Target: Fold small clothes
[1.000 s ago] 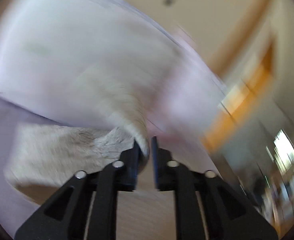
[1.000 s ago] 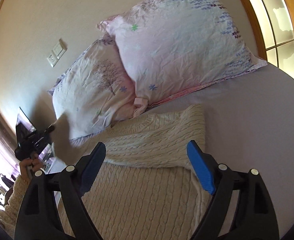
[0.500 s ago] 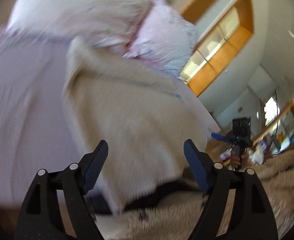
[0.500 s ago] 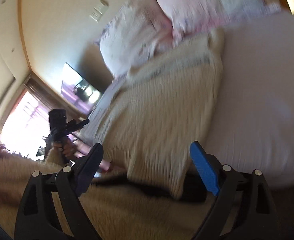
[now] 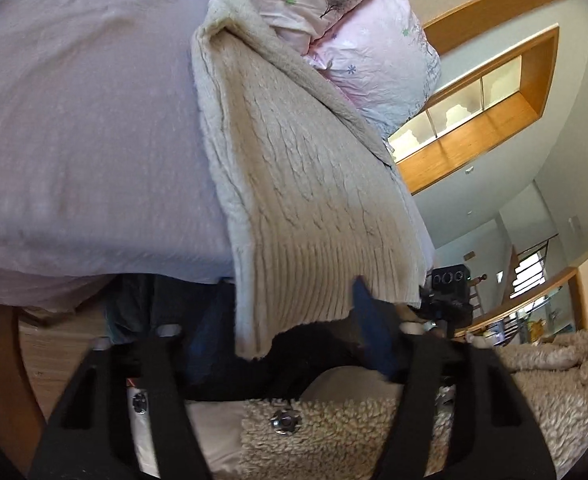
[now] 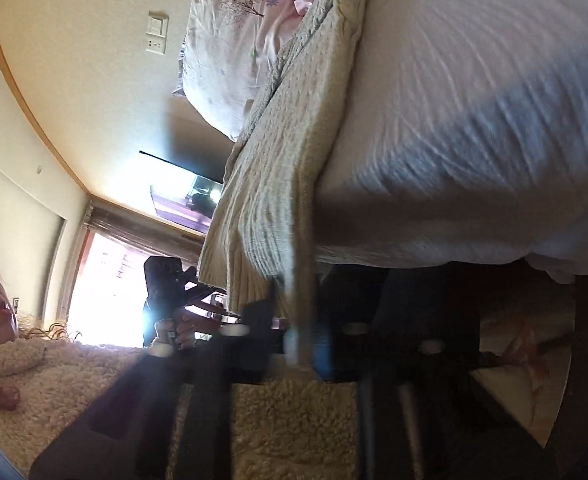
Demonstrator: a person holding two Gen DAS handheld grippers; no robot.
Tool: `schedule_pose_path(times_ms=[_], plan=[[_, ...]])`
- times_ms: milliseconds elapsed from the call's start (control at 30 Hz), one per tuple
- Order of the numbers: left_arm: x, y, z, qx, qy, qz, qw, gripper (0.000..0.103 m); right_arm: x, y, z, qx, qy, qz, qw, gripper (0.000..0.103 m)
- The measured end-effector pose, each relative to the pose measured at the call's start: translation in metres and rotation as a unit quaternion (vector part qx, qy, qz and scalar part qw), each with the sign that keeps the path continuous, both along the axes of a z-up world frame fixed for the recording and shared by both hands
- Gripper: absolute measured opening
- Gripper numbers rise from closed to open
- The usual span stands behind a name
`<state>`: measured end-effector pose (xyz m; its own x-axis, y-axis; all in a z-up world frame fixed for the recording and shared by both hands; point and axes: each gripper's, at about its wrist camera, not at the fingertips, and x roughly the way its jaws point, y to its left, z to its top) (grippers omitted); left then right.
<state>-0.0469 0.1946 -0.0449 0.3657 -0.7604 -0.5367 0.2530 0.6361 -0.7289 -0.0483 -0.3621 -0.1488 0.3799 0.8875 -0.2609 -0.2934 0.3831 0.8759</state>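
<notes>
Sweater hanging over bed edge, both grippers at its hem.

Left view: bed (image 5: 73,120) at left, sweater (image 5: 294,200) centre, pillows (image 5: 374,52) upper right; left gripper (image 5: 277,332) jaws spread wide, hem hanging between them. Right view: sweater (image 6: 277,168) centre; right gripper (image 6: 294,340) blurred, jaws narrowed around hem, grip cannot be confirmed.

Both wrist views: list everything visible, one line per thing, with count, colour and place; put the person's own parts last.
cable-knit sweater: one, cream, on the bed, ribbed hem hanging over the edge.
bed sheet: one, pale lilac, covering the bed.
pillows: two, pink floral, at the bed's head.
wall switches: two, white, on the wall.
fleece jacket: one, beige, on the person.
left tongs: black, open around the hem.
right tongs: blurred, at the hem's corner.
</notes>
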Motion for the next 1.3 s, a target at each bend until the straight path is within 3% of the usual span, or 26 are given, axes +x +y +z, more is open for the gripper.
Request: schedule_pose_path(times_ms=[67,133,200,333,433,533,600,633,667,700,767,800,900,1033,1133,1167,1233,1267,1300], plan=[[0.002,-0.006,-0.002,-0.002,0.011,-0.003,0.9999,0.009,-0.001,0.002,0.003,0.009,-0.011,0.006,1.000,0.008],[0.000,-0.011,0.004,-0.010,0.008,-0.006,0.9999,0.008,-0.006,0.002,0.017,0.022,-0.034,0.023,0.999,0.008],[0.003,-0.017,0.027,-0.025,-0.019,-0.017,0.9994,0.007,-0.012,-0.001,0.044,0.030,-0.072,0.032,0.996,0.008],[0.039,-0.019,0.090,-0.031,-0.109,-0.024,0.9932,0.007,0.012,-0.005,0.121,0.011,-0.169,0.005,0.986,0.008],[0.098,-0.019,0.126,-0.017,-0.165,0.011,0.9861,0.007,0.067,0.000,0.178,-0.022,-0.226,-0.047,0.973,0.008],[0.172,-0.017,0.139,-0.018,-0.180,0.097,0.9786,0.008,0.144,0.002,0.208,-0.051,-0.229,-0.125,0.964,0.008],[0.224,-0.022,0.134,0.011,-0.162,0.148,0.9756,0.012,0.186,0.001,0.205,-0.071,-0.193,-0.183,0.961,0.011],[0.242,-0.023,0.128,0.028,-0.148,0.157,0.9761,0.015,0.211,0.000,0.199,-0.083,-0.155,-0.209,0.962,0.025],[0.259,-0.022,0.118,0.050,-0.119,0.170,0.9771,0.030,0.234,0.001,0.190,-0.102,-0.111,-0.224,0.963,0.035],[0.262,-0.015,0.111,0.048,-0.096,0.180,0.9777,0.052,0.246,0.002,0.182,-0.123,-0.081,-0.237,0.960,0.055],[0.259,0.001,0.098,0.012,-0.066,0.181,0.9812,0.071,0.246,0.003,0.172,-0.140,-0.066,-0.250,0.956,0.074],[0.256,0.005,0.096,0.013,-0.062,0.178,0.9820,0.072,0.240,0.005,0.171,-0.147,-0.081,-0.245,0.955,0.085],[0.254,0.010,0.087,0.049,-0.041,0.169,0.9835,0.072,0.227,0.010,0.171,-0.177,-0.104,-0.242,0.948,0.088],[0.260,0.008,0.064,0.067,0.003,0.144,0.9873,0.071,0.227,0.006,0.161,-0.141,-0.093,-0.219,0.961,0.088],[0.263,-0.004,0.053,0.084,0.005,0.133,0.9876,0.070,0.225,0.013,0.158,-0.143,-0.092,-0.213,0.962,0.088],[0.263,-0.007,0.051,0.085,0.005,0.127,0.9882,0.064,0.224,0.011,0.155,-0.142,-0.090,-0.210,0.963,0.088],[0.268,-0.010,0.045,0.075,0.023,0.123,0.9893,0.034,0.227,0.008,0.150,-0.128,-0.084,-0.206,0.966,0.088],[0.271,-0.010,0.040,0.052,0.042,0.117,0.9909,0.019,0.225,0.003,0.146,-0.111,-0.080,-0.203,0.970,0.088],[0.272,-0.008,0.038,0.016,0.055,0.120,0.9911,0.017,0.223,-0.001,0.144,-0.100,-0.078,-0.203,0.971,0.088]])
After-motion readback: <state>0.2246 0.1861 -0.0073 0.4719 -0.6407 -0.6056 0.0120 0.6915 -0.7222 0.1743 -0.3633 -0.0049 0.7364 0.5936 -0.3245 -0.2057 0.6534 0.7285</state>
